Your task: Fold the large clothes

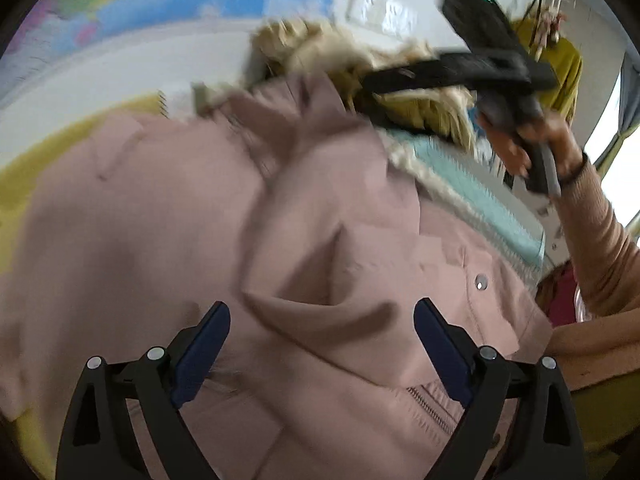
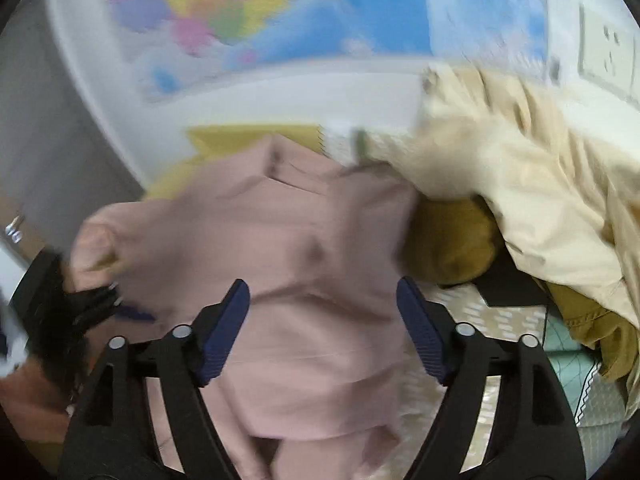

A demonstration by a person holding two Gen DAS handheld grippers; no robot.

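Note:
A large dusty-pink jacket with a zip and snap buttons lies crumpled over the bed; it also fills the middle of the right wrist view. My left gripper is open just above its folds, holding nothing. My right gripper is open over the jacket, also empty. In the left wrist view the right gripper's black body is held in a hand above the far side of the jacket. In the right wrist view the left gripper shows blurred at the jacket's left edge.
A cream coat and mustard garment are piled at the right, over a teal and white bedcover. Yellow sheet lies under the jacket. A map hangs on the white wall behind, with a socket.

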